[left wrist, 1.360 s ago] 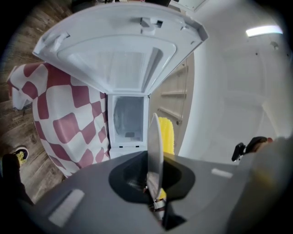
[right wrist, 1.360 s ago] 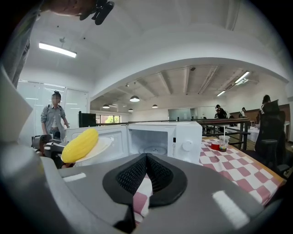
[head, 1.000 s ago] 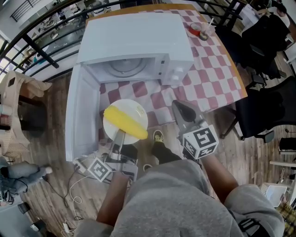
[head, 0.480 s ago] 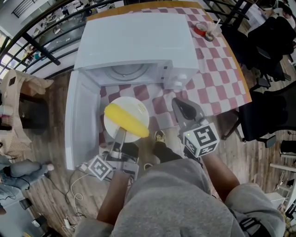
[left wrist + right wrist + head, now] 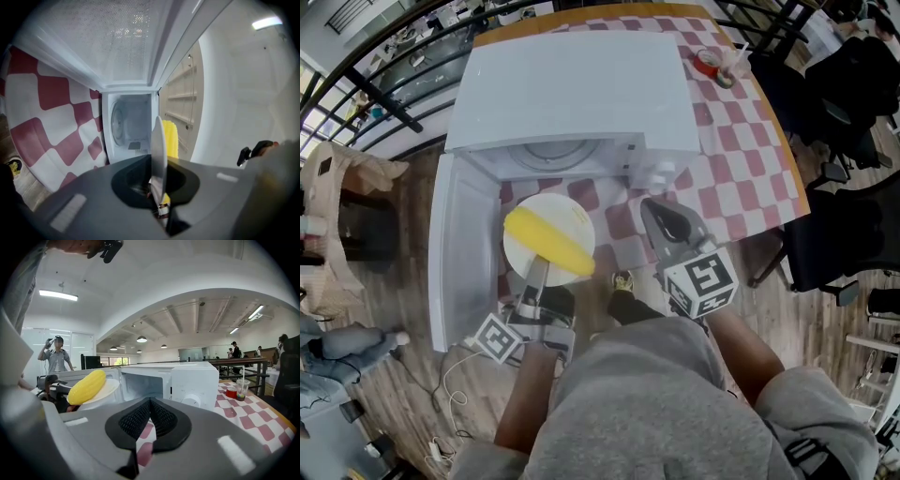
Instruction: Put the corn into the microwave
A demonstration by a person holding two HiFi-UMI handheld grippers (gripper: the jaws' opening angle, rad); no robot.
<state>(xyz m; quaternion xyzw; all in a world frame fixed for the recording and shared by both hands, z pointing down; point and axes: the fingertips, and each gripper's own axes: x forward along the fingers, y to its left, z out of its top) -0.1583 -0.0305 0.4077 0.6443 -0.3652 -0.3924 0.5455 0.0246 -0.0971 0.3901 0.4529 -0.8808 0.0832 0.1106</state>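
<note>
A yellow corn cob [image 5: 548, 242] lies on a round white plate [image 5: 567, 214]. My left gripper [image 5: 536, 272] is shut on the plate's near rim and holds it level just in front of the open white microwave [image 5: 577, 89]. The microwave's door [image 5: 459, 248] swings out to the left, and the cavity [image 5: 129, 124] is empty with its glass turntable showing. In the left gripper view the plate [image 5: 158, 150] appears edge-on between the jaws, with the corn [image 5: 171, 138] beside it. My right gripper [image 5: 659, 211] is shut and empty, right of the plate, below the control panel. The right gripper view shows the corn [image 5: 87, 386] at left.
The microwave stands on a red-and-white checked tablecloth [image 5: 741, 141]. A red cup [image 5: 705, 62] and a clear plastic cup [image 5: 733, 64] sit at the table's far right. Black chairs [image 5: 848, 103] stand to the right. Cables [image 5: 450, 375] lie on the wooden floor.
The plate with the corn has moved a little closer to the microwave opening in my left gripper. My right gripper has also shifted slightly forward, still shut.
</note>
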